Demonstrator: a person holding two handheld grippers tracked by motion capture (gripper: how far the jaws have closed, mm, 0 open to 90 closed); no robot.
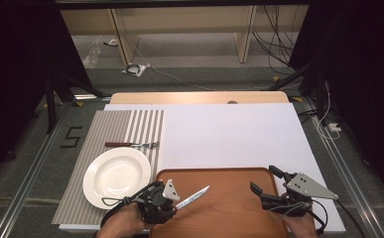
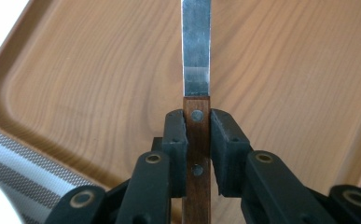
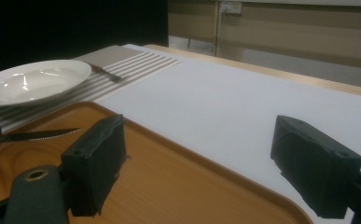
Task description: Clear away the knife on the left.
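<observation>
My left gripper point(image 1: 172, 202) is shut on the wooden handle of a knife point(image 1: 193, 197), whose serrated steel blade points right and away over the wooden tray point(image 1: 219, 218). In the left gripper view the pads point(image 2: 176, 140) clamp the riveted handle of the knife point(image 2: 197, 70) from both sides. My right gripper point(image 1: 265, 180) hovers open over the tray's right edge with nothing between its fingers point(image 3: 99, 158). In the right gripper view the knife point(image 3: 38, 135) lies at the far left above the tray point(image 3: 169, 182).
A white plate point(image 1: 116, 175) rests on a striped placemat point(image 1: 105, 124) left of the tray. Beyond the plate lies a fork point(image 1: 132, 145) with a wooden handle. A white board point(image 1: 229, 134) covers the table behind the tray.
</observation>
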